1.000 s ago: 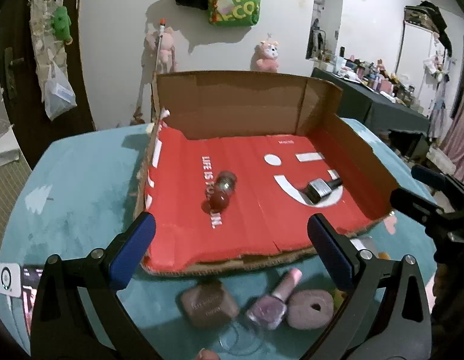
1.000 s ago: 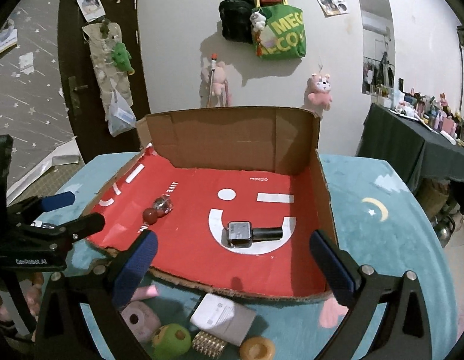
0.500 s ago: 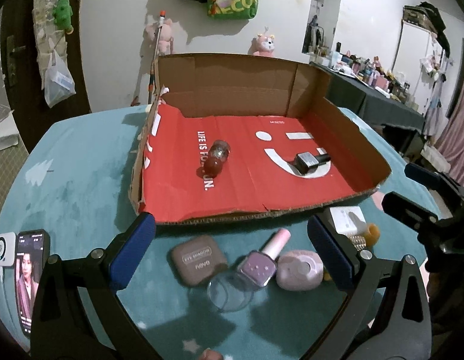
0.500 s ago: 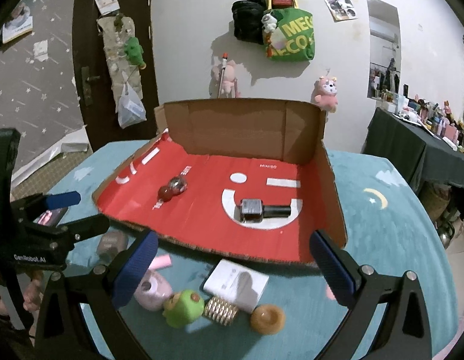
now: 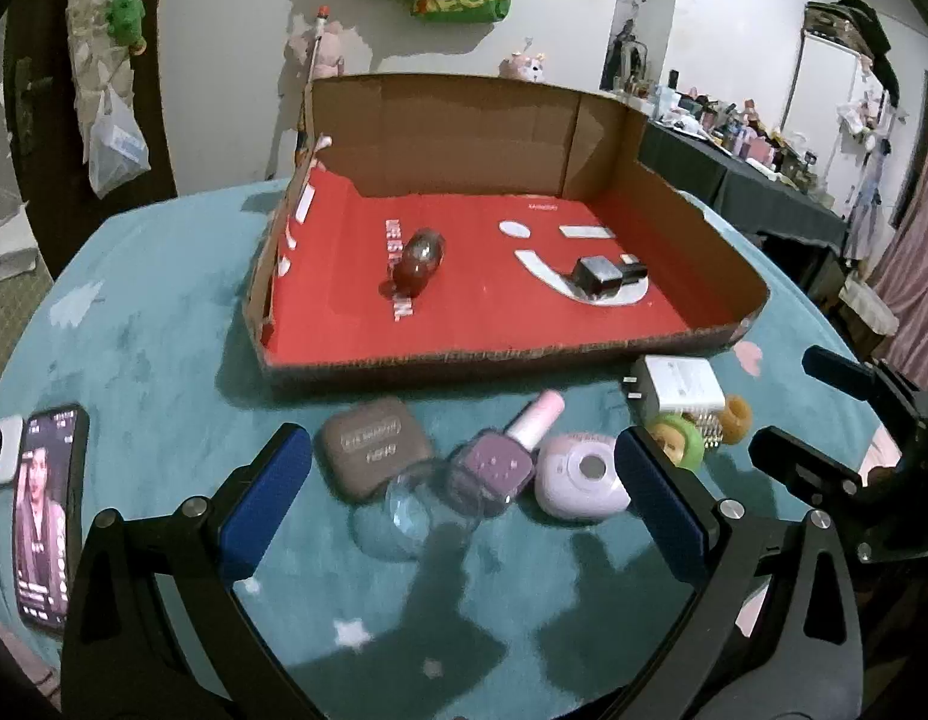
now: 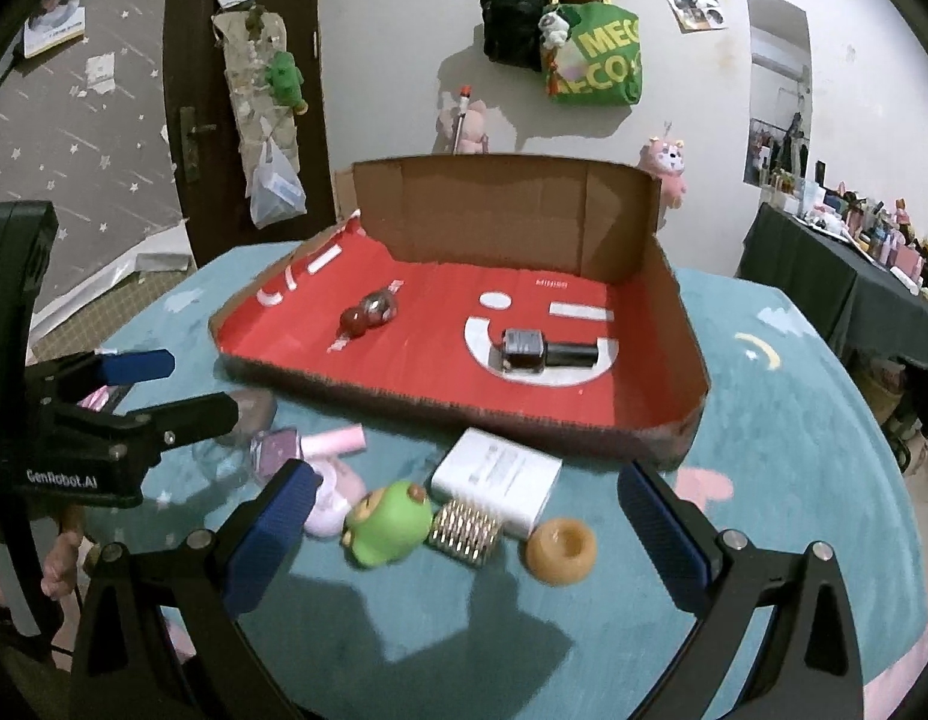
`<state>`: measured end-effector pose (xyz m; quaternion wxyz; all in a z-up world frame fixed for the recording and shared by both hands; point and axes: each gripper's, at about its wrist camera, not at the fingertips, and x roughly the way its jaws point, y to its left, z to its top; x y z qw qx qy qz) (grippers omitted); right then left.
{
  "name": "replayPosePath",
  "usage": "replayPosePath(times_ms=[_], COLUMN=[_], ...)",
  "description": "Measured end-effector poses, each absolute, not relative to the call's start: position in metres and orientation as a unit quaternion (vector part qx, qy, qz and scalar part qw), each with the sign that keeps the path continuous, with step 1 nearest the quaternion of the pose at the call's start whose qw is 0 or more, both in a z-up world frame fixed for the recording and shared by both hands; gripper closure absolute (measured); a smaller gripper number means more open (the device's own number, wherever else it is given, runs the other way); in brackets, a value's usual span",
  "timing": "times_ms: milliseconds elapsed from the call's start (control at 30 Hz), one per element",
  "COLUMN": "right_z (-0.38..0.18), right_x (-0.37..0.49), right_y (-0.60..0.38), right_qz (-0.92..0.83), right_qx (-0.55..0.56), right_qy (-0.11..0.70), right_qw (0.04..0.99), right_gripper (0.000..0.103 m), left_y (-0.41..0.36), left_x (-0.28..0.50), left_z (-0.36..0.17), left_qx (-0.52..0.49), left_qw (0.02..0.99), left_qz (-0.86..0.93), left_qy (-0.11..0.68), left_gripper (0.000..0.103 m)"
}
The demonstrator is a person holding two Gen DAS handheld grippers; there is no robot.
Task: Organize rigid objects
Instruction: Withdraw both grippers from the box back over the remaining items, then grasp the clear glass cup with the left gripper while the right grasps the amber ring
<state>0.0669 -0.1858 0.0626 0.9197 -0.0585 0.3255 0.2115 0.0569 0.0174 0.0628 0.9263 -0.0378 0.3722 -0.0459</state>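
Both claws, left point(image 5: 464, 483) and right point(image 6: 464, 516), released and empty, have drawn back from the red-lined cardboard tray point(image 5: 728, 324). Dark square nail-polish bottle point(image 6: 548, 354) lies inside; purple pink-capped polish bottle point(image 5: 509, 450) awaits on the teal bench point(image 5: 140, 348).

A shallow cardboard box point(image 5: 692, 222) sits on the worktop point(image 5: 152, 324), and in it a small bottle point(image 5: 419, 258) lies toward the left with a nail polish bottle point(image 5: 608, 277) on its side to the right. Before the box's near edge, left to right, lie a compact case point(image 5: 373, 447), a glass dish point(image 5: 413, 507), a second polish bottle point(image 5: 512, 450), a small toy camera point(image 5: 581, 474), a charger point(image 6: 497, 474), a round figurine point(image 6: 389, 522), a studded block point(image 6: 464, 531) and a ring point(image 6: 561, 549). A phone point(image 5: 47, 516) lies at the worktop's far left edge.
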Motion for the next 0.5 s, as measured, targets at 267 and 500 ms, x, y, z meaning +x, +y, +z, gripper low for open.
replayPosePath(times_ms=[267,500], right_z=[0.046,0.034], right_x=[0.057,0.056], right_y=[-0.195,-0.209], right_qz=[0.210,0.190], right_qx=[-0.046,-0.043], right_qy=[0.346,0.363], right_qw=[0.913,0.911], right_gripper=[0.019,0.031], left_y=[0.012,0.014], left_x=[0.043,0.041], left_z=[0.054,0.037], left_qx=[-0.027,-0.030], left_qw=[0.928,0.920], left_qz=[-0.033,-0.026], left_qy=[0.370,0.390], left_gripper=[0.008,0.037])
